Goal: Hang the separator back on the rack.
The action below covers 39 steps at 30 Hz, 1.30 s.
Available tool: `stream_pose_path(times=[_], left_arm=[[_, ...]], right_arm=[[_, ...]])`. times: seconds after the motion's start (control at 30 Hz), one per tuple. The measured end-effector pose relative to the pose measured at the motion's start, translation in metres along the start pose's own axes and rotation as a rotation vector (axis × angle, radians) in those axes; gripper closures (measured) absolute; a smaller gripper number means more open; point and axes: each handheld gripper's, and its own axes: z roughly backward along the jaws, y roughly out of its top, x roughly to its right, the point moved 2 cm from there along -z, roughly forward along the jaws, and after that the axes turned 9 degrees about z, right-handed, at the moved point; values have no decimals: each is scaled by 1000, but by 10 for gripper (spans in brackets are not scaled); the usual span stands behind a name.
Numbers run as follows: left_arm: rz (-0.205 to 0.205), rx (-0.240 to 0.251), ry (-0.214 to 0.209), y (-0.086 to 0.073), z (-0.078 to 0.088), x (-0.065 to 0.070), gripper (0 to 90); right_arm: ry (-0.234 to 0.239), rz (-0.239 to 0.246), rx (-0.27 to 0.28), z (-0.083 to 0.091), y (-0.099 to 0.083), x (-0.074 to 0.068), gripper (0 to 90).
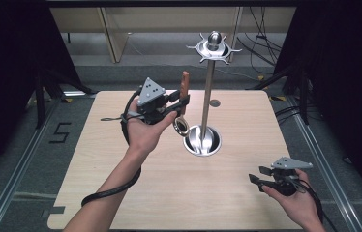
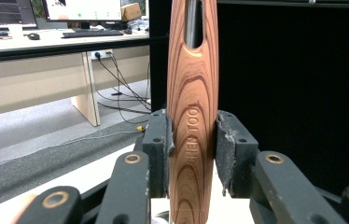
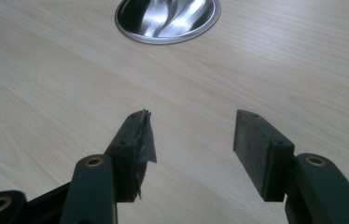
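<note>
Wooden-handled tool [image 2: 192, 121] – clenched in left gripper [image 1: 183, 102] | right gripper [image 3: 189, 140] – released, above table [image 3: 46, 70]

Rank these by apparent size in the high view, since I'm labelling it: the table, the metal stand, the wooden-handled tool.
1. Table, by far the largest.
2. Metal stand, tall pole on a round base.
3. Wooden-handled tool, clamped in the left gripper; held raised, nearer the camera, yet plainly smallest.

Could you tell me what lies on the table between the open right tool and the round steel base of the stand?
Nothing: in the right gripper view, bare wooden table runs from the right tool to the steel base.
</note>
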Motion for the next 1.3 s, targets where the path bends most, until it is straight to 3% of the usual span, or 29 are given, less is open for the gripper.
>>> stream_pose_path(times=[0.77,0.87,0.93,1.3], left_arm=[[7,24,-17,10,-3,6,673],[9,26,-20,12,-4,7,673],[10,26,-22,13,-4,8,673],[4,28,-24,15,-7,11,673]], right_arm=[[-2,8,-2,0,0,0,466],[20,-41,-11,0,0,-4,466],[13,2,9,-1,0,-1,466],[14,1,7,-2,0,-2,465]])
